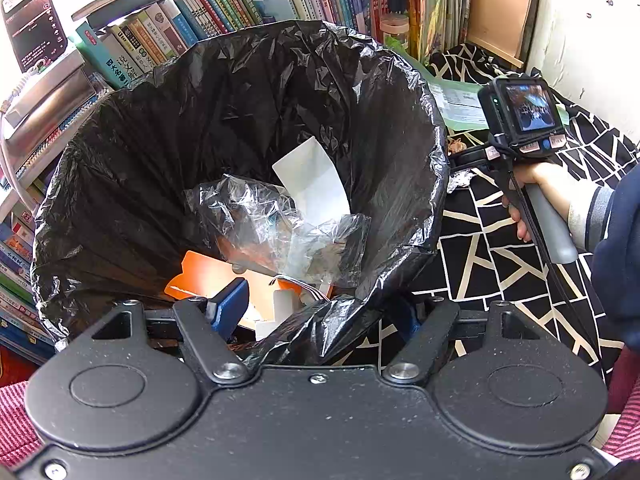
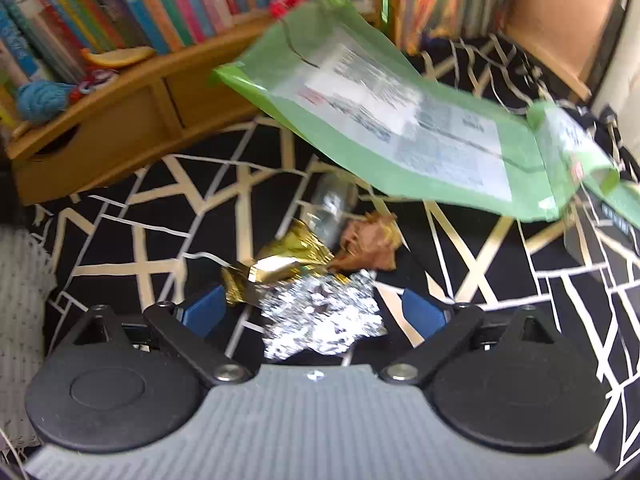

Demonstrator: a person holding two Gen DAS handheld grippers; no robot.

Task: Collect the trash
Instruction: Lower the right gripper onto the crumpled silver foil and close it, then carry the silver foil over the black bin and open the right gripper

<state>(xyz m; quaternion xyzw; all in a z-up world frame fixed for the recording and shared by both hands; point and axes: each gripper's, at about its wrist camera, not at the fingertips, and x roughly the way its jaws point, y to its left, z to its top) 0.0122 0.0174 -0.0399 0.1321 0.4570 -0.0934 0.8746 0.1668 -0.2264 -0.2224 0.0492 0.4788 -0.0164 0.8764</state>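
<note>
Left hand-held gripper [image 1: 316, 312], seen from its own wrist camera, pinches the near rim of the black trash bag [image 1: 160, 152], holding its mouth wide; inside already lie a clear plastic wrap [image 1: 264, 220], a white paper [image 1: 316, 180] and an orange carton [image 1: 208, 276], so part of the collecting looks done. From the right wrist view, the right hand-held gripper [image 2: 316, 312] stands spread and empty around a crumpled silver foil [image 2: 324, 316] on the patterned tabletop [image 2: 120, 216]; gold foil [image 2: 280, 264], brown wrapper [image 2: 368, 248] and a green pouch [image 2: 400, 128] remain uncollected
</note>
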